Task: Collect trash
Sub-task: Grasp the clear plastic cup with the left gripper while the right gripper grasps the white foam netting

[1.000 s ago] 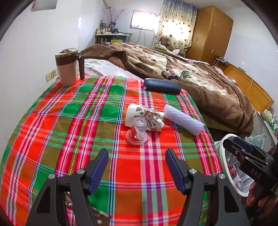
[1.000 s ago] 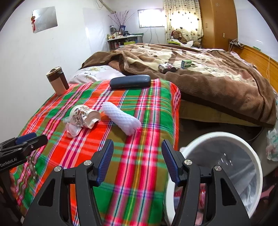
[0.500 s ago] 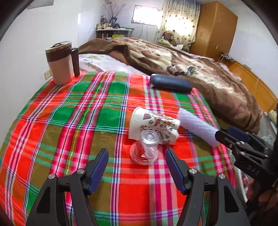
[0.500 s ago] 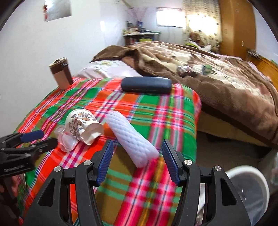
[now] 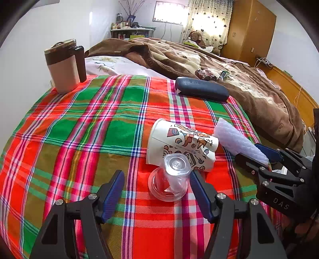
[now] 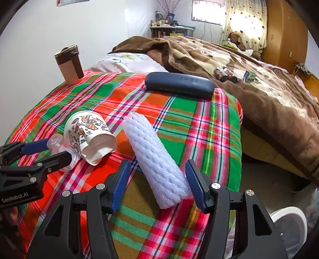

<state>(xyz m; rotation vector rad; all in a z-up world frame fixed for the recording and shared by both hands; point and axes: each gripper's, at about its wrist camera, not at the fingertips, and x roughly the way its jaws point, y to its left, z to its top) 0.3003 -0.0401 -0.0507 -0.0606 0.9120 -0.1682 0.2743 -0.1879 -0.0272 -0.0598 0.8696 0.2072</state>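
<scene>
While both grippers hang spread, gripping nothing, right gripper [image 6: 157, 183] straddles foam sleeve [image 6: 153, 159] on plaid cloth [image 6: 189, 123]; left gripper [image 5: 156, 191] nears clear cup [image 5: 169, 183]. Foam likely light, squashy: pinch mid-body. Cup thin, slippery, crushable.

Bedroom, white walls [image 5: 30, 29]. Bed [image 5: 249, 95] with a rumpled brown blanket runs back to a bright window [image 5: 169, 12]; heart-print curtain [image 5: 209, 22] just right of the window, tall wooden wardrobe [image 5: 251, 29] right of that. Cluttered shelf [image 5: 131, 31] below-left of the window. Plaid-covered desk [image 5: 79, 123] butts against the bed's near end. Daylight only.
</scene>
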